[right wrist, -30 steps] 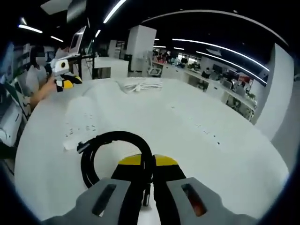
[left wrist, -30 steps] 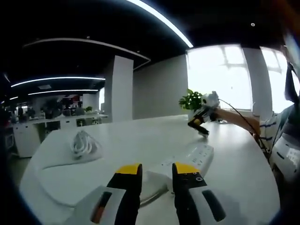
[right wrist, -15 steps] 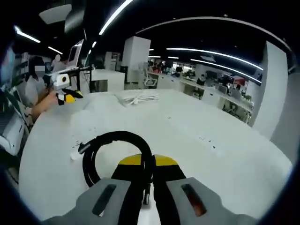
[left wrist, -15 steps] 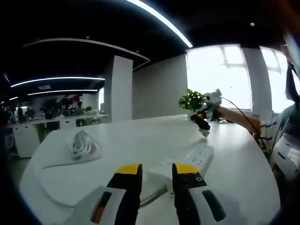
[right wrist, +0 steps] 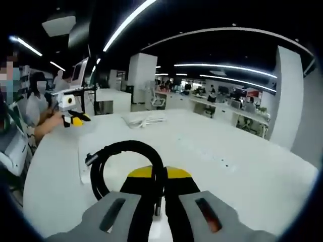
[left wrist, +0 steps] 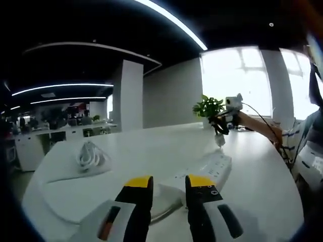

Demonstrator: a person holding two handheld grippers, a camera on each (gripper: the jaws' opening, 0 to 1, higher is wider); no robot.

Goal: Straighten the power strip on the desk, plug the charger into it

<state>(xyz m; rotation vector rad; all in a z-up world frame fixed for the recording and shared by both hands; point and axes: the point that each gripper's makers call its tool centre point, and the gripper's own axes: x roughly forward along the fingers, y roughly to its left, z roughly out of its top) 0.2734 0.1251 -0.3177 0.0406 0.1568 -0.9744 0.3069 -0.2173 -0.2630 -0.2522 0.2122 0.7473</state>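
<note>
**Charger up in the right gripper, strip at the left**

Left gripper view: the left gripper (left wrist: 169,182) sits low over the white desk (left wrist: 151,146), its yellow-tipped jaws parted with a clear gap and nothing between them. Just past the tips lies the white power strip (left wrist: 202,171), flat on the desk and running away to the upper right at a slant; whether the jaws touch its near end I cannot tell. A bundle of white cable (left wrist: 90,154) rests on the desk off to the left, well apart from the strip. Far across the desk, a person's arm (left wrist: 260,126) reaches in from the right with the other gripper, held above the surface beside a green plant (left wrist: 207,107).

Right gripper view: the right gripper (right wrist: 157,174) has its jaws pressed together on a black cable (right wrist: 121,151), which loops up and round in front of them, above the desk. The charger's body is hidden between the jaws, so I can only report the cable. The strip shows faintly on the desk to the left, past the loop. White cable lies farther back at centre.
</note>
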